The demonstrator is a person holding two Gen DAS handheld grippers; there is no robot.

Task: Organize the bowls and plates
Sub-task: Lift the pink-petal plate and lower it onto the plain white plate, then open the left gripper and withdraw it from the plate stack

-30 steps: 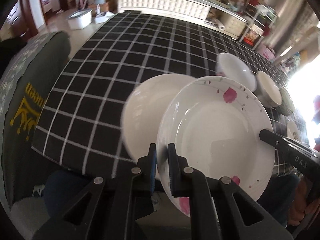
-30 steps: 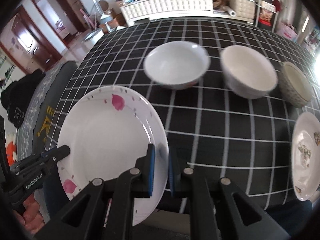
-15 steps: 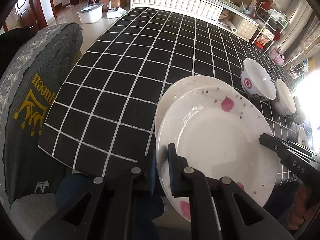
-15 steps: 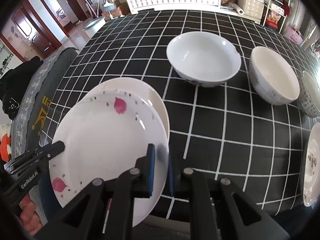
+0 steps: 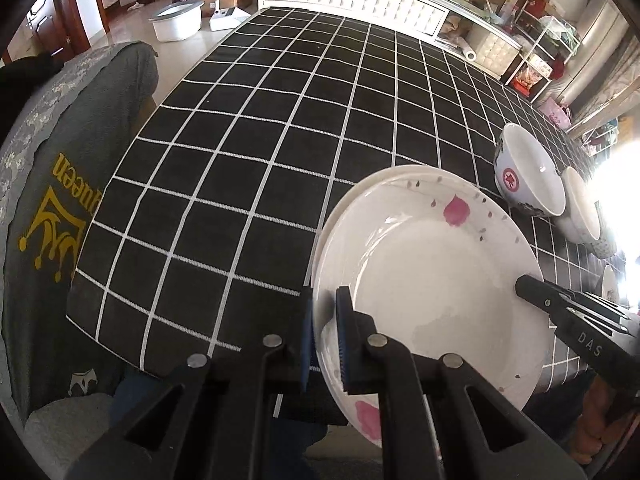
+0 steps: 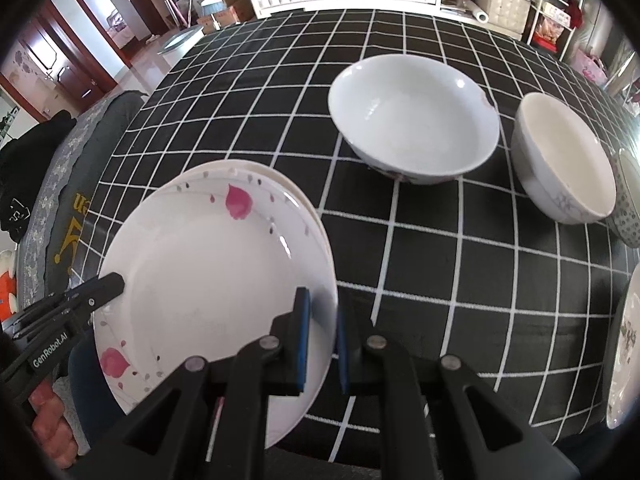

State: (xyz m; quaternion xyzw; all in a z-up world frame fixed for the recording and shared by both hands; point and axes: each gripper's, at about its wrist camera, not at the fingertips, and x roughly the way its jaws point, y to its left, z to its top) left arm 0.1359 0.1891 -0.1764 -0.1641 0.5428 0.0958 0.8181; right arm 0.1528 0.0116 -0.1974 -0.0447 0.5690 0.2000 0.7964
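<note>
Left wrist view: left claw point(image 5: 326, 336) clamped on near-left rim of petal plate point(image 5: 432, 276), directly over plain plate point(image 5: 362, 188) on tabletop point(image 5: 260, 152).
Right wrist view: right claw point(image 6: 320, 334) pinching opposite rim; stack just below, bowls point(image 6: 412, 120) beyond.

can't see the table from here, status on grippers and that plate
Left gripper and right gripper both shut on the pink-petal plate, opposite rims. Plate over plain white plate at table edge. Bowls off right, clear.
</note>
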